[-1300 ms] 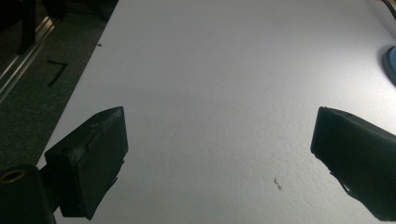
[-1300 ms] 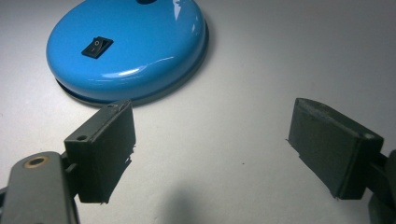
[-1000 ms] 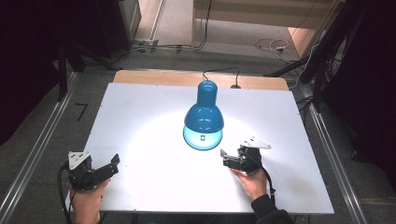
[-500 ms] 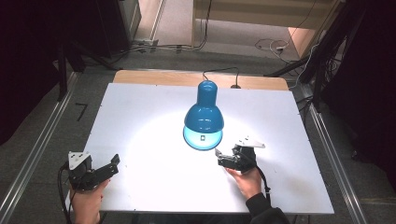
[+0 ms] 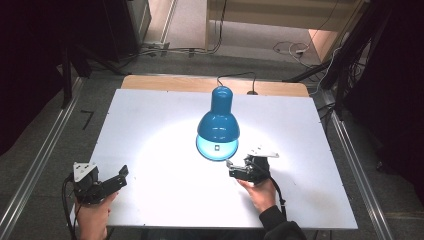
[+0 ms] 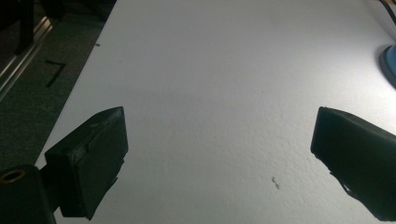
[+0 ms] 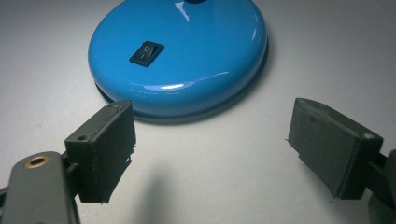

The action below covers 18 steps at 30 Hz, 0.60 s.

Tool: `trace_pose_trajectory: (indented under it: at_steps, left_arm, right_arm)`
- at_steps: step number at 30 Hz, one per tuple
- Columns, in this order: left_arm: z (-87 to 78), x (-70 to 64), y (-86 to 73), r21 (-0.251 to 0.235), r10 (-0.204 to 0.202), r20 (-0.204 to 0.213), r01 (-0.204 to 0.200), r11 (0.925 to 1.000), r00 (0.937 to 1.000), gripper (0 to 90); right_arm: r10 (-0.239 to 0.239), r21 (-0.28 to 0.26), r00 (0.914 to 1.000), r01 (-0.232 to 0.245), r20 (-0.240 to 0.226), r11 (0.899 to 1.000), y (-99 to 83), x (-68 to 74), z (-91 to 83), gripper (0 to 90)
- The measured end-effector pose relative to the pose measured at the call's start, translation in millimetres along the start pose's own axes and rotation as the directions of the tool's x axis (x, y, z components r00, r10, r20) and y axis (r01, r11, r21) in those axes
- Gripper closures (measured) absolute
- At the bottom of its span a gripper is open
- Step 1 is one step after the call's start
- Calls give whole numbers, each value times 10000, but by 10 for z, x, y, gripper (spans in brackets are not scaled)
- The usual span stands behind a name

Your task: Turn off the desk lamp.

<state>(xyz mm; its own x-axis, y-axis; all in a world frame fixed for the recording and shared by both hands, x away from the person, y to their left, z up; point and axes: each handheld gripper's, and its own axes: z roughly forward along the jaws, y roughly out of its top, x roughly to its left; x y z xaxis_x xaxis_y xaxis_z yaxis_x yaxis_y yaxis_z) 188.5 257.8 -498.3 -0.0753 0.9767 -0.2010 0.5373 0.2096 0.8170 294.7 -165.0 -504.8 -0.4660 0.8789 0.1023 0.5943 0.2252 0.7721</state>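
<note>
Table (image 5: 150, 125): white top, wooden strip along the far edge, a bright pool of light at its middle.

Lamp (image 5: 218, 120): blue, standing right of centre toward the far side, lit, shade pointing down over its own round base (image 7: 180, 56). A cable (image 5: 235, 77) runs off from it over the far edge. In the right gripper view the base is glossy blue and sits flat on the table, with a black rocker switch (image 7: 146, 52) on its upper face.

Right hand-held gripper (image 5: 231, 167): just beside the near rim of the lamp base, not touching it. Jaws stand wide apart, nothing between them, facing the base. Right hand (image 5: 261, 192) behind it, dark sleeve at the near edge.

Left hand-held gripper (image 5: 121, 175): near-left corner of the table, well apart from the lamp. Jaws apart over bare table surface, nothing held. Left hand (image 5: 92, 217) grips it from below.
</note>
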Motion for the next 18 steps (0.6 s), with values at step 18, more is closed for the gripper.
trace_pose_trajectory:
  at_steps: [18]
  left_arm:
    - [3,3,-1,13,-15,4,15,10000,10000,47]
  right_arm:
    - [-35,-80,9999,34,-132,10000,17,102,92,150]
